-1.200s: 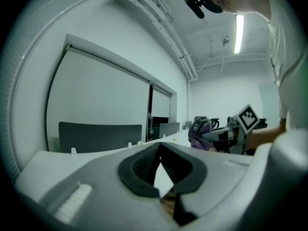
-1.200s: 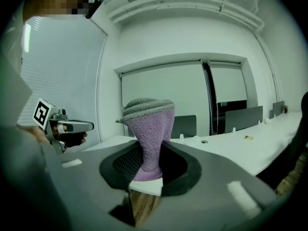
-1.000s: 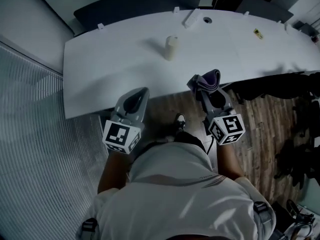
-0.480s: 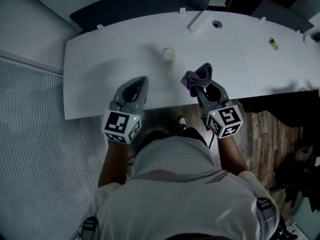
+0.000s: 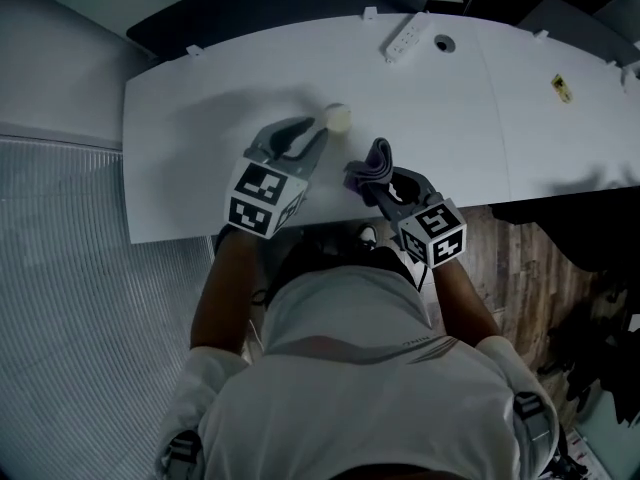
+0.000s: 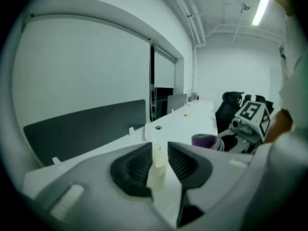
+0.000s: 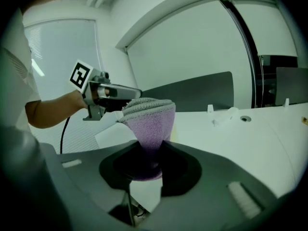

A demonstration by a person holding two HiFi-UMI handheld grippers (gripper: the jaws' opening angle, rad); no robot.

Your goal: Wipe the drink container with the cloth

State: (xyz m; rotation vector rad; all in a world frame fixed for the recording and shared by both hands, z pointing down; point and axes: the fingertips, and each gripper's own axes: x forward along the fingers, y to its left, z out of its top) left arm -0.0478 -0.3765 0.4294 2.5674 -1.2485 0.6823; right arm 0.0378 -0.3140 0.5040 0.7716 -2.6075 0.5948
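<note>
A small cream drink container (image 5: 339, 117) stands upright on the white table (image 5: 200, 98). My left gripper (image 5: 308, 132) reaches over the table with its tips just short of the container. Its jaws have just been opening and stand apart. In the left gripper view the container (image 6: 157, 170) shows through the gap, and the pads do not touch it. My right gripper (image 5: 385, 181) is shut on a folded purple cloth (image 5: 368, 165), to the right of the container and nearer the table's front edge. The cloth (image 7: 149, 124) stands up out of the jaws.
A white power strip (image 5: 407, 36) and a round cable hole (image 5: 444, 43) lie at the table's far right. A small yellow tag (image 5: 561, 88) is further right. A dark partition (image 5: 280, 3) runs along the far edge. Wooden floor (image 5: 540, 268) shows at the right.
Both grippers have moved forward from the table's front edge onto the table, toward the container. The left jaws, shut before, now stand apart. The cloth stays in the right gripper.
</note>
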